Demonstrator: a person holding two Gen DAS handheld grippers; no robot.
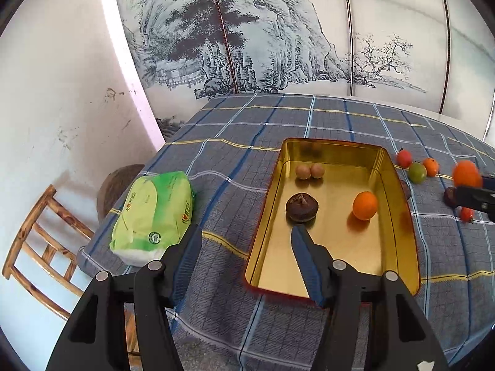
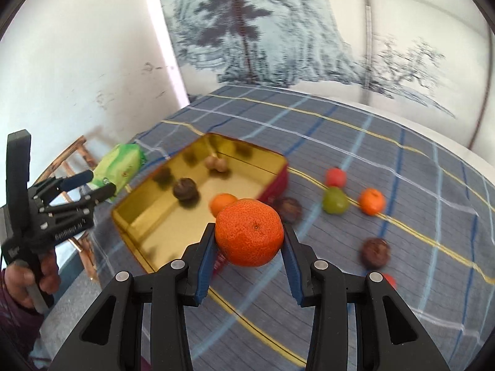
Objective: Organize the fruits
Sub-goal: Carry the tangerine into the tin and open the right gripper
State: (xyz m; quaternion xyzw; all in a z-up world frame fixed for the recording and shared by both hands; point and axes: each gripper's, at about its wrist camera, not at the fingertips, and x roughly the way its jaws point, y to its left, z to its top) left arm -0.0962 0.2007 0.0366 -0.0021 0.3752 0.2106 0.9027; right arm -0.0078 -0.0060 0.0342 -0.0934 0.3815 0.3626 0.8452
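A gold metal tin (image 1: 399,216) (image 2: 161,216) lies on the checked tablecloth. It holds a small orange (image 1: 365,205) (image 2: 222,203), a dark brown fruit (image 1: 301,207) (image 2: 185,189) and two tan round fruits (image 1: 310,171) (image 2: 215,163). My left gripper (image 1: 246,235) (image 2: 92,182) is open and empty at the tin's near left edge. My right gripper (image 2: 249,238) is shut on a large orange (image 2: 249,232) (image 1: 466,173) and holds it above the cloth, just right of the tin.
Loose fruits lie right of the tin: a red one (image 2: 335,176), a green one (image 2: 335,200), a small orange one (image 2: 371,201), and two dark brown ones (image 2: 289,209) (image 2: 375,252). A green tissue pack (image 1: 154,213) lies left of the tin. A wooden chair (image 1: 40,247) stands by the table's left edge.
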